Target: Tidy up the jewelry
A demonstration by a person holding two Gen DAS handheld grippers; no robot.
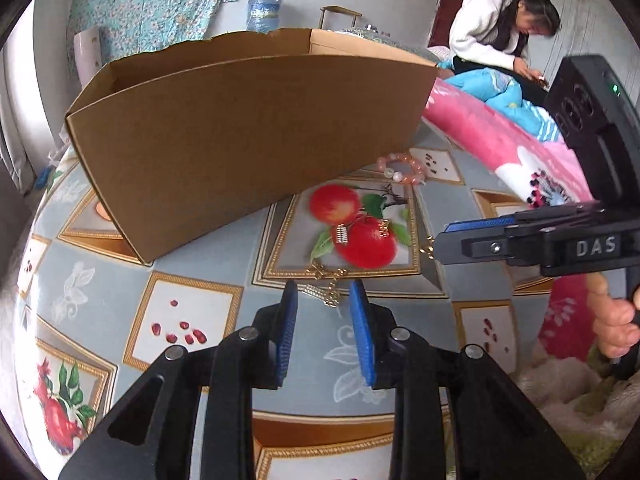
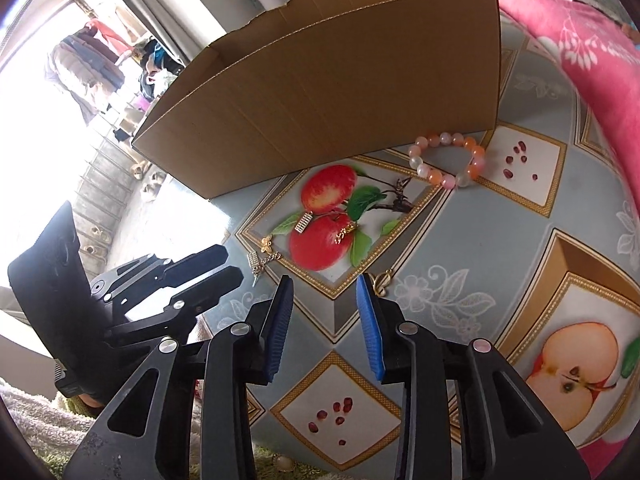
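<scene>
A cardboard box [image 1: 248,136] stands open on a table [image 1: 208,280] covered with a grey-blue cloth printed with fruit, and everything else is easiest placed from that box. Just in front of its long side wall lies the printed picture of two red apples [image 1: 354,226], and small gold pieces rest on it: a little ladder-shaped charm [image 2: 303,223] and a short gold clasp piece [image 2: 346,234]. Nearer than the apples, farther from the box, a gold chain [image 1: 326,286] with a butterfly link lies loose on the cloth. By the box's right-hand corner, close to its wall, sits a bracelet [image 2: 448,158] of pink, orange and white beads, lying flat in a ring. Beyond that corner a pink flowered blanket [image 1: 492,140] is heaped, and past it a person in a white top [image 1: 484,32] sits bent forward. The left gripper [image 1: 323,292] hangs over the chain on the near side of the box, its blue pads [image 1: 289,320] spread a little apart with part of the chain showing between them, not pressing on it. The right gripper [image 2: 325,286] is held by a hand [image 1: 614,320] on the same near side, its pads [image 2: 280,320] also apart with nothing between them; a small gold hook [image 2: 382,282] lies just beside the right-hand pad.
</scene>
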